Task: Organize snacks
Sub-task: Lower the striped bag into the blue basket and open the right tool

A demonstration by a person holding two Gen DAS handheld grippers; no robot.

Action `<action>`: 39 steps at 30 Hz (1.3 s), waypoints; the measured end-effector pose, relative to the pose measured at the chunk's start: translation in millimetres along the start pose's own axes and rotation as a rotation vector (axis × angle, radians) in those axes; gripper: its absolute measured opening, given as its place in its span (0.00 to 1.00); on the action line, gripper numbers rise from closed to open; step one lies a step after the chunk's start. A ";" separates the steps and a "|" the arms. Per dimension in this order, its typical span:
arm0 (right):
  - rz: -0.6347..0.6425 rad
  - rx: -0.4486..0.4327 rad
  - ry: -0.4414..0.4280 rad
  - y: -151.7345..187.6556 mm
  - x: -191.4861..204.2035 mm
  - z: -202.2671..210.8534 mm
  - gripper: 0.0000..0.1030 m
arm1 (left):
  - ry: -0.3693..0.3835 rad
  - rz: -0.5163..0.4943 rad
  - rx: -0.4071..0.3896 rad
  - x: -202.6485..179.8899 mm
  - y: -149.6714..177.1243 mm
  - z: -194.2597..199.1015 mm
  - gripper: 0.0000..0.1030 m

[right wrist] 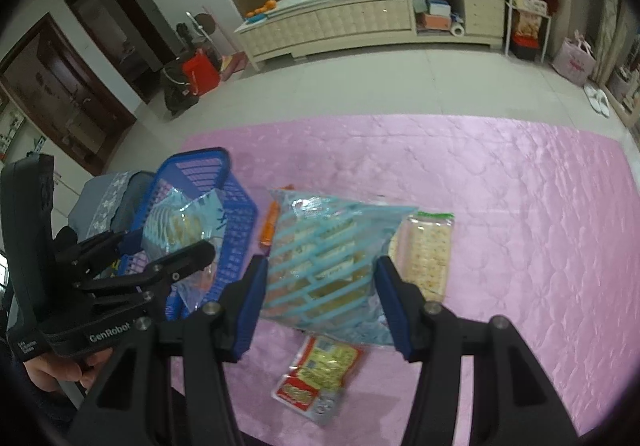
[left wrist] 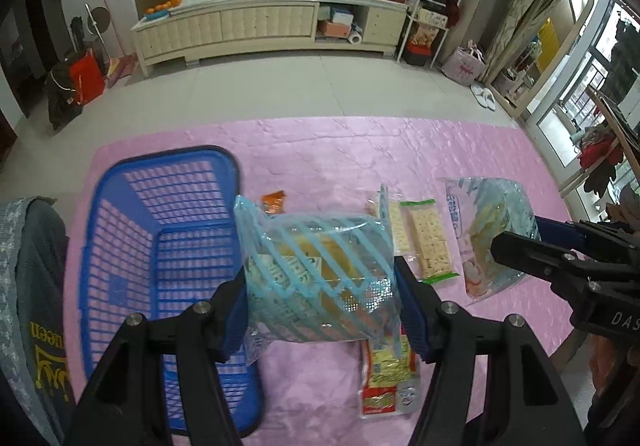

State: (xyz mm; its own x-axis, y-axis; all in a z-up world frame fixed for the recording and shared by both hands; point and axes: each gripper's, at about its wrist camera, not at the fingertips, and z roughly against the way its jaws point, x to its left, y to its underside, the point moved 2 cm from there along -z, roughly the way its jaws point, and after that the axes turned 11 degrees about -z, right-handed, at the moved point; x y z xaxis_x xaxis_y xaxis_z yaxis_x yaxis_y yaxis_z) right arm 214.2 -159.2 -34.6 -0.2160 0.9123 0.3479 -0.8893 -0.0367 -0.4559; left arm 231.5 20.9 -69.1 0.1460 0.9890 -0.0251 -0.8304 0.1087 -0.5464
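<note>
Pink quilted cloth (left wrist: pixel 460 149) covers the surface that carries the snacks, filling the lower half of both views. A blue plastic basket (left wrist: pixel 120 205) with lattice walls stands on it at lower left of the left wrist view; in the right wrist view it sits at centre left.

The left tool (left wrist: pixel 322 288) is clamped on a clear bag striped in light blue (left wrist: pixel 320 266): its blue pads press the bag's two sides at bottom centre of the left wrist view, and the bag hangs just right of the basket's near corner. The right tool (right wrist: pixel 322 288) grips a second striped bag (right wrist: pixel 324 258) the same way at bottom centre of its own view; in the left wrist view this bag shows at right, with the black fingers of the right tool reaching in from the right edge.

On the cloth between the two bags lie two flat packets of square crackers with green ends (left wrist: pixel 430 242). A red and yellow snack packet (left wrist: pixel 390 378) lies at bottom centre, partly under the held bag. A small orange packet (left wrist: pixel 274 201) peeks out behind the left bag, just right of the basket.

A hand (right wrist: pixel 60 370) holds the left tool's grip at lower left of the right wrist view.
</note>
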 end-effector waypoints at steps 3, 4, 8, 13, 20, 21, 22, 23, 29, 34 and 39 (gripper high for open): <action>0.026 0.004 -0.009 -0.3 19.0 -3.9 0.57 | -0.006 0.017 -0.009 17.3 4.2 11.5 0.60; 0.030 0.006 -0.013 -0.1 22.2 -5.2 0.57 | -0.011 0.025 -0.012 25.1 6.3 16.0 0.60; 0.053 0.017 -0.027 -4.3 47.2 -15.4 0.57 | -0.037 0.034 -0.016 51.5 11.0 31.7 0.60; 0.082 0.029 -0.048 -10.9 78.2 -30.8 0.57 | -0.073 0.042 -0.013 86.3 14.5 46.6 0.60; 0.128 0.059 -0.066 -18.2 122.4 -61.2 0.57 | -0.103 0.046 -0.015 121.4 17.7 56.8 0.60; 0.132 0.065 -0.068 -19.4 128.0 -66.3 0.57 | -0.104 0.045 -0.013 124.1 18.0 56.9 0.60; 0.133 0.068 -0.069 -18.5 132.2 -68.2 0.57 | -0.105 0.044 -0.011 128.9 18.7 56.0 0.60; 0.134 0.073 -0.070 -19.8 137.1 -73.1 0.57 | -0.105 0.045 -0.009 132.6 19.5 55.3 0.60; 0.120 0.109 -0.071 -24.2 151.9 -97.9 0.58 | -0.093 0.063 0.020 147.8 16.9 35.3 0.60; 0.122 0.133 -0.042 -29.8 157.9 -118.3 0.58 | -0.080 0.063 0.051 163.3 13.6 15.5 0.60; 0.112 0.146 -0.030 -35.0 160.7 -130.7 0.58 | -0.059 0.088 0.084 177.8 11.7 -6.3 0.60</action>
State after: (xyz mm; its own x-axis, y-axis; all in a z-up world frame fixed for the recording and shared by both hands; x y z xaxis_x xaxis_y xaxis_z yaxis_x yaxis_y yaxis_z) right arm 263.4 42.0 -69.8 -0.3268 0.8867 0.3271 -0.9076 -0.1980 -0.3701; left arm 251.1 197.4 -85.2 0.0409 0.9990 -0.0191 -0.8810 0.0271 -0.4723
